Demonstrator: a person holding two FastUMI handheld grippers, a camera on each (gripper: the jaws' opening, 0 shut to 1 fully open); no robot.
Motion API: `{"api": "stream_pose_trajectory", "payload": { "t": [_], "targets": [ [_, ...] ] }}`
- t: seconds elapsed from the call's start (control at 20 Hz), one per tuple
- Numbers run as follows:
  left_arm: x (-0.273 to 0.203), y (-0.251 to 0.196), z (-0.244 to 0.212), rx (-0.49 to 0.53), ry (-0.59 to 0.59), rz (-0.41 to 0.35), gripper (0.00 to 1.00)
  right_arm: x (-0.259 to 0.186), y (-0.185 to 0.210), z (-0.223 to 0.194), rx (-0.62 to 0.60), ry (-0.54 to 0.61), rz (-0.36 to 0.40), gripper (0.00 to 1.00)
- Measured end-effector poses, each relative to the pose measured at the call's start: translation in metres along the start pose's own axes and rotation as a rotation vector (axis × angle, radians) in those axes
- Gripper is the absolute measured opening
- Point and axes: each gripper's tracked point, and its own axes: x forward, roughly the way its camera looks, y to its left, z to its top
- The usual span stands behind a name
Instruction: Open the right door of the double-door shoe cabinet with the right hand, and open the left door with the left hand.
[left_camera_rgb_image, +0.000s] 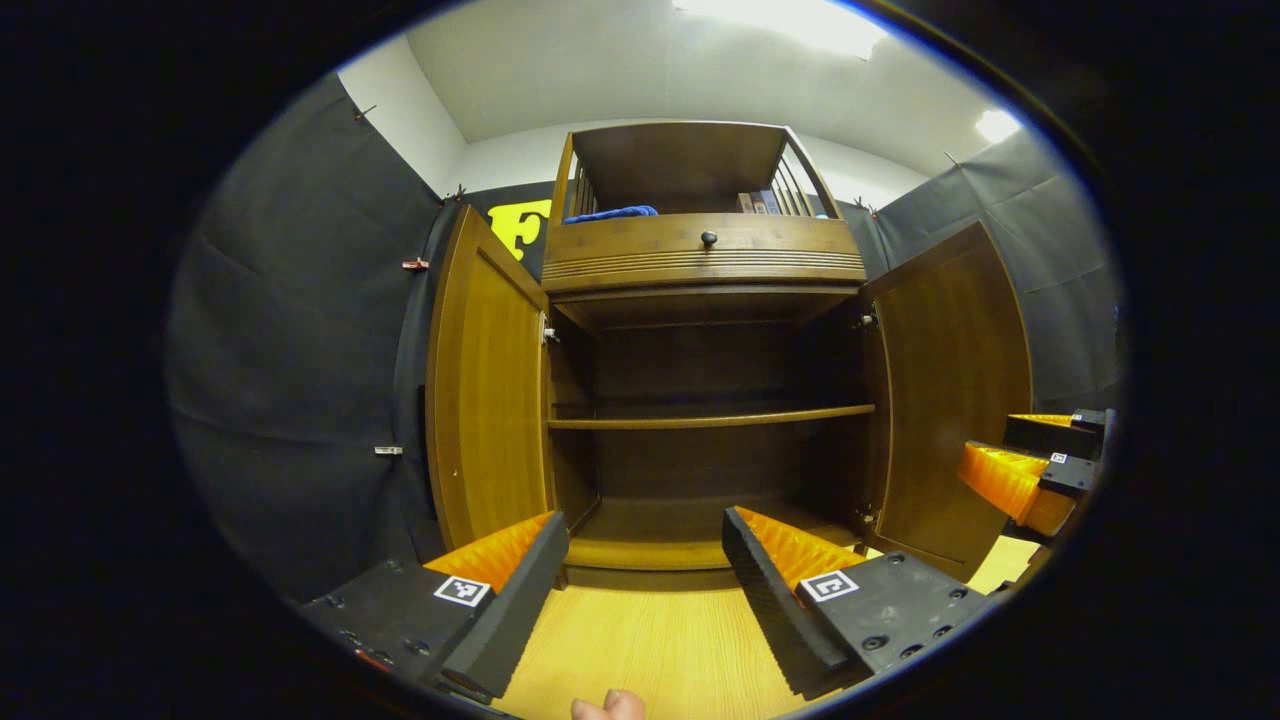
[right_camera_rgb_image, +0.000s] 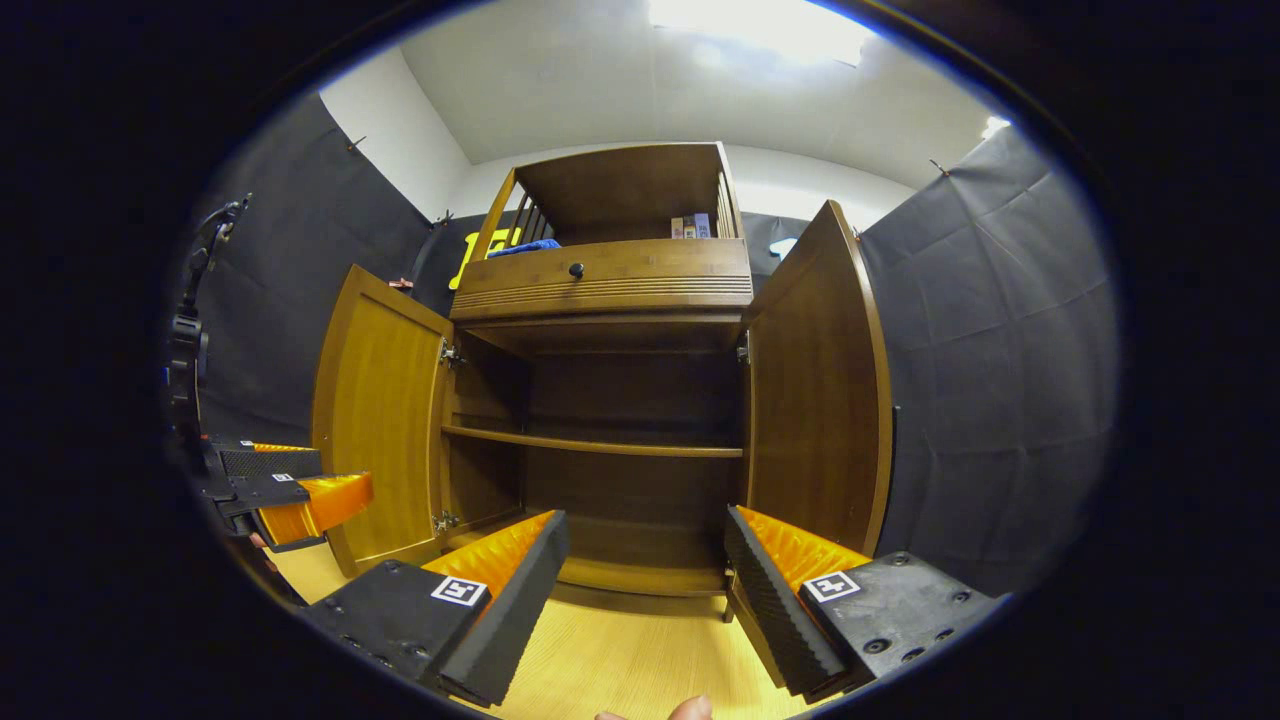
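Note:
The wooden shoe cabinet (left_camera_rgb_image: 705, 300) (right_camera_rgb_image: 610, 300) stands ahead with both doors swung wide. Its left door (left_camera_rgb_image: 487, 395) (right_camera_rgb_image: 378, 420) and right door (left_camera_rgb_image: 950, 400) (right_camera_rgb_image: 815, 390) hang open, showing a bare inner shelf (left_camera_rgb_image: 710, 418) (right_camera_rgb_image: 595, 442). My left gripper (left_camera_rgb_image: 645, 585) is open, a short way back from the cabinet's base with nothing between its fingers; it also shows at the left edge of the right gripper view (right_camera_rgb_image: 285, 490). My right gripper (right_camera_rgb_image: 645, 585) is open too, holding nothing, and appears at the right edge of the left gripper view (left_camera_rgb_image: 1040, 460).
A drawer with a dark knob (left_camera_rgb_image: 709, 238) (right_camera_rgb_image: 576, 269) sits above the doors. The top shelf holds a blue cloth (left_camera_rgb_image: 610, 213) and some books (left_camera_rgb_image: 760, 202). Light wooden floor (left_camera_rgb_image: 650, 650) lies in front. Black cloth walls stand close on both sides.

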Motion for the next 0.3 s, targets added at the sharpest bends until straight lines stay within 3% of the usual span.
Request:
{"api": "stream_pose_trajectory", "payload": {
  "t": [0.3],
  "targets": [
    [-0.0007,-0.0024,-0.0012,0.003,0.001,-0.006,1.00,-0.0008,0.0032,-0.0013,-0.002,0.004,0.008,0.99]
  ]
}}
